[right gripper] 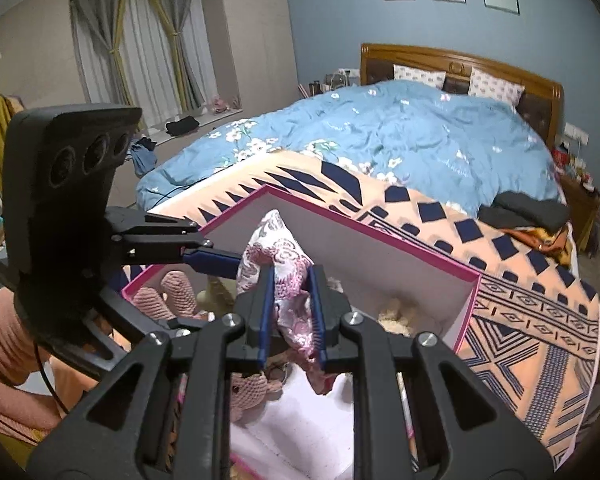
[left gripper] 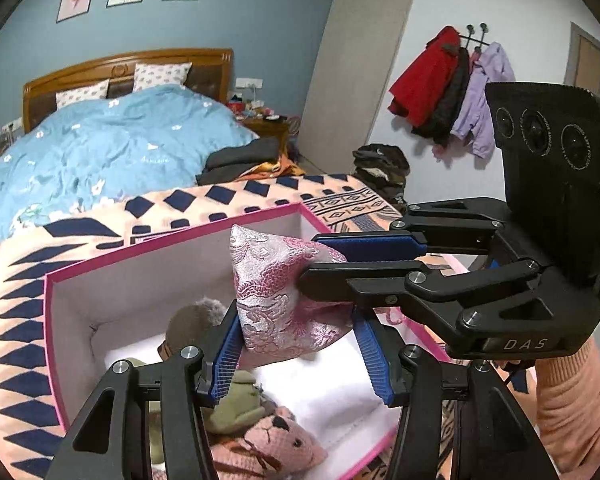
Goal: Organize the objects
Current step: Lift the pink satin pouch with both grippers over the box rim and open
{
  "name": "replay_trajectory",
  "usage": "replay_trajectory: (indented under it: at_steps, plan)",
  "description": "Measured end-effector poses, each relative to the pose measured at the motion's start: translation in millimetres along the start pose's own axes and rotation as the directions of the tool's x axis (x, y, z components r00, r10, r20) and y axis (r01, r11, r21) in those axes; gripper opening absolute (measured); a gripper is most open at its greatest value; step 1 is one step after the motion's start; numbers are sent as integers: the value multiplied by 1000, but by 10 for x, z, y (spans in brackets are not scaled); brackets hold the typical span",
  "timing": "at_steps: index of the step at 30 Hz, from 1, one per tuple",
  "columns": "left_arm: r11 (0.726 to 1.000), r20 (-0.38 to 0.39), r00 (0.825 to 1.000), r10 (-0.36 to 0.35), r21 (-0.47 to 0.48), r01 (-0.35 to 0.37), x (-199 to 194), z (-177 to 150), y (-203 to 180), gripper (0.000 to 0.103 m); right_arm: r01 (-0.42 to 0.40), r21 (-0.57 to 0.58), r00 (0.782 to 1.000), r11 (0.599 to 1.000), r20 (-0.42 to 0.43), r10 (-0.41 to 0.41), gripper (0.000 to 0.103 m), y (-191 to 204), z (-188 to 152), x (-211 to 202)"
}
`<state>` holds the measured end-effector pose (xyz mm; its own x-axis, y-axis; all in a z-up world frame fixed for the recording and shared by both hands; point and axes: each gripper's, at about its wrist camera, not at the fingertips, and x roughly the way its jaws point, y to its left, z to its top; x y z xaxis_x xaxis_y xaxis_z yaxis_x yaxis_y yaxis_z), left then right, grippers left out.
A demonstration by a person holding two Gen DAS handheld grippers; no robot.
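Bed (left gripper: 100, 152) w/ patterned blanket (right gripper: 540, 320), pink box (left gripper: 140, 264) on top.

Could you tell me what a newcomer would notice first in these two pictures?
Most striking is the pink and silver brocade pouch, held over the pink-rimmed box by both the left gripper and the right gripper. Under it, knitted plush toys lie in the box, with a blue floral duvet behind.

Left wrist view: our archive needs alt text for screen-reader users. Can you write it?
Both tongs, left and right, grip a pink-and-silver brocade pouch above an open pink-edged box holding plush toys, on a patterned blanket at the foot of a bed.
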<state>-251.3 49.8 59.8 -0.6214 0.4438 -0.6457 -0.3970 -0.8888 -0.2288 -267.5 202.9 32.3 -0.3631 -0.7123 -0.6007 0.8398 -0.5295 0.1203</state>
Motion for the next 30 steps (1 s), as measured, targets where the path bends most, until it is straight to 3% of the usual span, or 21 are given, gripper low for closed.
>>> replay_trajectory:
  at_steps: [6, 11, 17, 22, 24, 30]
  plan:
    - [999, -49, 999, 15, -32, -17, 214, 77, 147, 53, -13, 49, 999, 999, -37, 14, 20, -239, 33, 231]
    - [996, -92, 995, 46, -68, -52, 374, 129, 228, 54, 25, 70, 997, 997, -72, -19, 20, -382, 53, 391]
    - [991, -109, 991, 73, -100, -84, 437, 86, 299, 58, 105, 157, 991, 982, -96, -91, 31, -595, -21, 451]
    - [993, -80, 995, 62, -98, -70, 334, -17, 280, 59, 95, 207, 994, 974, -74, -82, 33, -631, -137, 304]
    - [994, -60, 996, 59, -93, -65, 267, -55, 251, 65, 88, 212, 995, 973, -55, -78, 33, -603, -170, 221]
    - [997, 7, 1000, 25, -75, -25, 7, -186, 97, 68, 33, 210, 999, 977, 33, -41, 36, -401, -261, -123]
